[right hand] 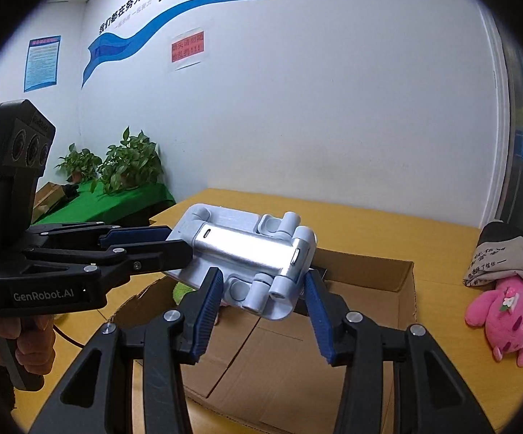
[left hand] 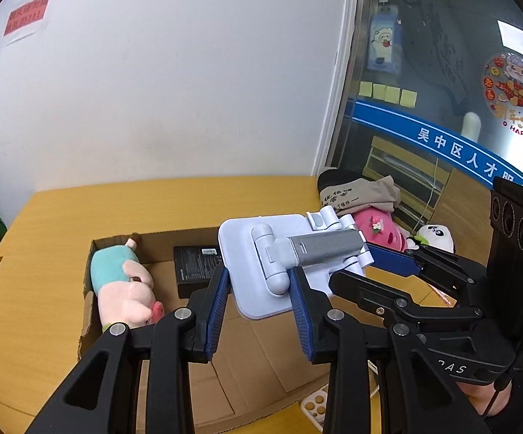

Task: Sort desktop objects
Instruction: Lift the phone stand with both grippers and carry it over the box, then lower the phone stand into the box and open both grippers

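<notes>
Tabletop (left hand: 44, 209): yellow wood, carries open cardboard box (left hand: 247, 354). Box holds pig plush (left hand: 127, 285) at left wall, black pack (left hand: 196, 267) beside it. Phone stand (left hand: 261, 271), folded, white-grey, held above box. Left gripper (left hand: 259, 311) jaws parted, flanking stand's base edge; contact unclear. Right gripper (right hand: 261, 311) released, jaws astride stand's hinge end. Pink plush (right hand: 510, 318) on tabletop right of box.

The left wrist view is taken close above the cardboard box (left hand: 225, 343), facing the white wall and the glass partition at right. The right wrist view is taken from the opposite flank, facing the same wall and the potted plants (right hand: 131, 162) at left. The folded phone stand (left hand: 283, 264) (right hand: 250, 256), the box (right hand: 297, 354) and each opposing gripper are shared, seen at close range.
</notes>
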{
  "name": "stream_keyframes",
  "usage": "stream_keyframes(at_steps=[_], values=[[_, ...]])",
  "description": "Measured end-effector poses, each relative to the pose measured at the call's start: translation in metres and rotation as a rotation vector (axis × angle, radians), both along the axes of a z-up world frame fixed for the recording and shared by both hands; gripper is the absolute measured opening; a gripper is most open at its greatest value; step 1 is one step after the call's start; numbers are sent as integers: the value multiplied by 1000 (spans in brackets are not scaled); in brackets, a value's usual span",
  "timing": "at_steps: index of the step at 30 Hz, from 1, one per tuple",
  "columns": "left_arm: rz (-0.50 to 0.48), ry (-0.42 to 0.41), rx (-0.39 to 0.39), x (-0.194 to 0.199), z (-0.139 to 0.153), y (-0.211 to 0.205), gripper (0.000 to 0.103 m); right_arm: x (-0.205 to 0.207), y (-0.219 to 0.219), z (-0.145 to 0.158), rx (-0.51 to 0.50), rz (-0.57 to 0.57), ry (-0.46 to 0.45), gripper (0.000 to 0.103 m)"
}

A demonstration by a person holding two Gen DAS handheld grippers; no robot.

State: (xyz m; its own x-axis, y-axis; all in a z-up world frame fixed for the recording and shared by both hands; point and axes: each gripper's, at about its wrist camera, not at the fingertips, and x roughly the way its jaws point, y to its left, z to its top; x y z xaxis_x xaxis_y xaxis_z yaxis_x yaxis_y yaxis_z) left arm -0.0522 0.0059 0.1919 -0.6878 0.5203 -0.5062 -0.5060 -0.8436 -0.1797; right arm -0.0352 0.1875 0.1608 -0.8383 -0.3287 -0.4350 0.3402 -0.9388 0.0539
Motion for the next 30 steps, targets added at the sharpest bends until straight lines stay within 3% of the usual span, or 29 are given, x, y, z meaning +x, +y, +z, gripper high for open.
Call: stream_keyframes(at_steps=[6, 20, 30], values=[[25, -92, -14, -11, -34, -13, 36, -10, -4, -26, -23, 16, -69, 45], [130, -363, -115, -48, -138, -65, 35, -58, -68, -133, -81, 82, -330, 45], [179, -466, -180, -63, -171, -83, 35, -86, -97, -171, -50, 111, -487, 44]])
